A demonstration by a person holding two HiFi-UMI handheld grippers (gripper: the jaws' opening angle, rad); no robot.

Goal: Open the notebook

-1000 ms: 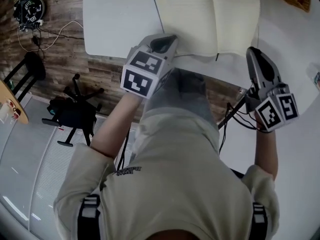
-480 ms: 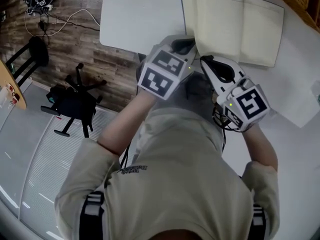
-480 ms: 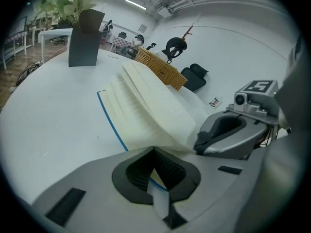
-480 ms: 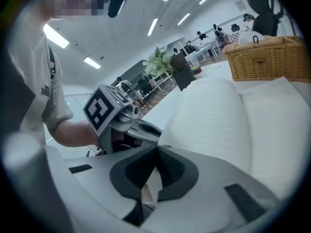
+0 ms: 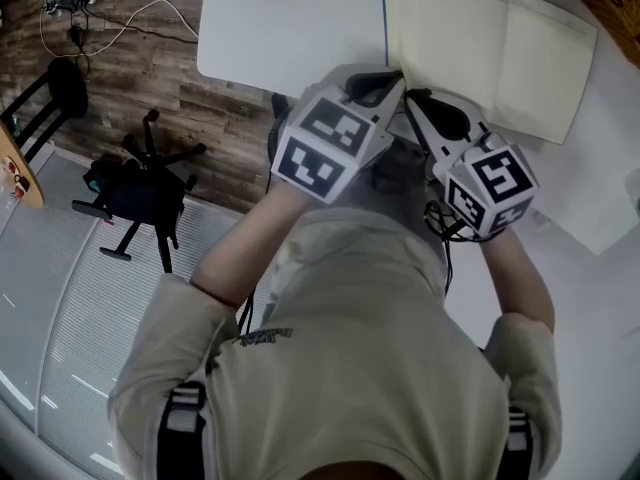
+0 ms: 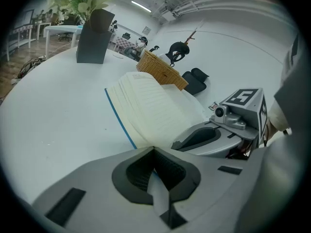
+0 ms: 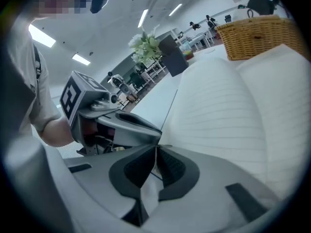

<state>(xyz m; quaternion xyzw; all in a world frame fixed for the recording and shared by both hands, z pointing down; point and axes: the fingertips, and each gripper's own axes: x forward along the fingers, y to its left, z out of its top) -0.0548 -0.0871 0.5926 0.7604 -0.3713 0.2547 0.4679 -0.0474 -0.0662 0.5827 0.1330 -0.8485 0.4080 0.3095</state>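
Big white bench (image 5: 270,28). Notebook (image 5: 490,43) lies open on it near the front edge, cream pages up. L tool (image 6: 154,149) & R tool (image 7: 156,147) sit just beside each other, both w/ tips at the notebook's near left corner. L tool: jaws closed, blue cover edge runs right up to the tips. R tool: jaws have just opened a tiny bit, almost together, page edge at the tips; can't tell if it's pinched.

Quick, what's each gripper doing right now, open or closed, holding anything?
Left gripper: closed on the notebook at its near edge.
Right gripper: closed, apparently pinching the notebook's page edge.
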